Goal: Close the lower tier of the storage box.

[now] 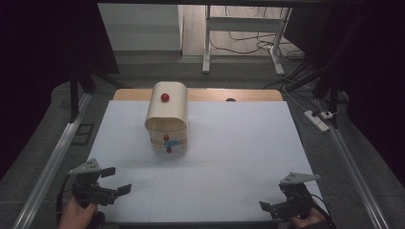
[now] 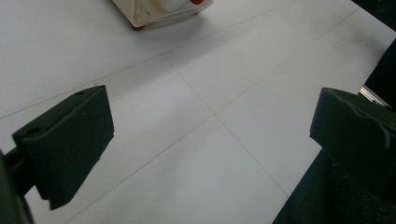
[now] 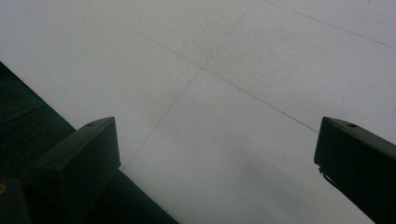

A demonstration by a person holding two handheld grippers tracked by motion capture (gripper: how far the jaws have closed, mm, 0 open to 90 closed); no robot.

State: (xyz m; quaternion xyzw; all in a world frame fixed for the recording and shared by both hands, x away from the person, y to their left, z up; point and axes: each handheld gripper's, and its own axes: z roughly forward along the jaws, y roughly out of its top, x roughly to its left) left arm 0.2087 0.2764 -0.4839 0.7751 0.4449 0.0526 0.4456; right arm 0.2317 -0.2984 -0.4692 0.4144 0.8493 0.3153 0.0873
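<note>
Two grippers sit at your near edge of the table, both well short of the box, which stands toward the far side, left of centre. From the high view you see the whole box: rounded cream lid, a red knob on top, two more red knobs down its front. Your left gripper view catches just the box's bottom corner at the top edge. Your left gripper, near-left of the box, points toward it, jaws wide apart and empty. Your right gripper, near-right of the box, points leftward along the table edge, jaws spread wide, holding nothing.
</note>
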